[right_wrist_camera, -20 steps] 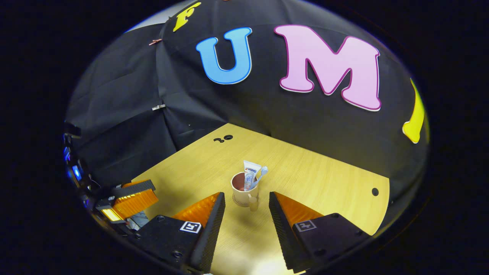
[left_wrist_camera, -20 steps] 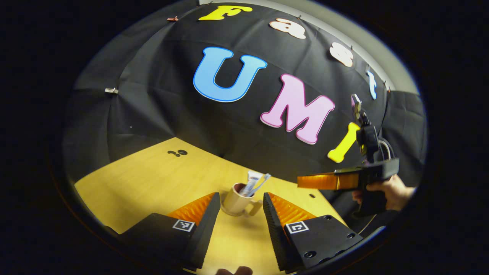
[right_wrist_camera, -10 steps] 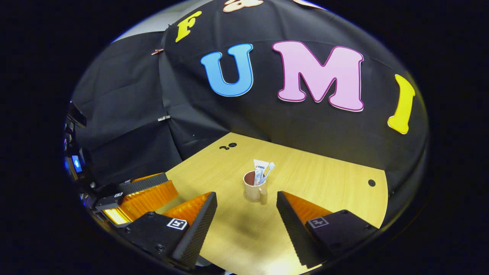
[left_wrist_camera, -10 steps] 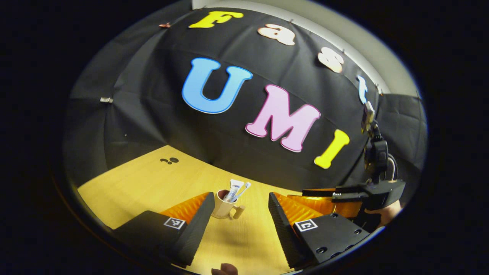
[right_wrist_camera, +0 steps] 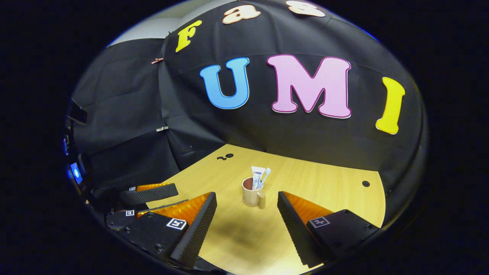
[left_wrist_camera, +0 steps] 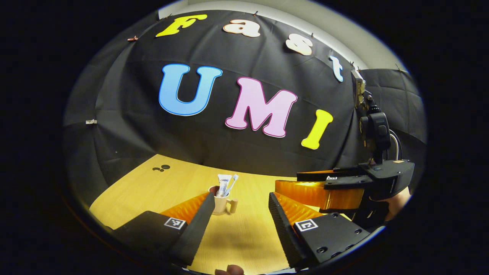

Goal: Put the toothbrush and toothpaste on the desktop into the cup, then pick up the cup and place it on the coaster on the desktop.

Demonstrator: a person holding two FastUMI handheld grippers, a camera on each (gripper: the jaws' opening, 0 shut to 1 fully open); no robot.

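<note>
Standing upright on the wood-grain surface (right_wrist_camera: 324, 191), the beige handled cup (right_wrist_camera: 251, 194) held toothpaste (right_wrist_camera: 256, 175) and toothbrush (right_wrist_camera: 264, 176); both hand-held grippers, left hand-held gripper (left_wrist_camera: 238, 208) and right hand-held gripper (right_wrist_camera: 246, 208), gaped apart, empty.

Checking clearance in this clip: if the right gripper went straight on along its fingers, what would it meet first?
Probably the cup, standing between the open fingers' line in the right gripper view, holding the toothpaste and toothbrush. Bare desktop lies before it; depth is uncertain.
</note>
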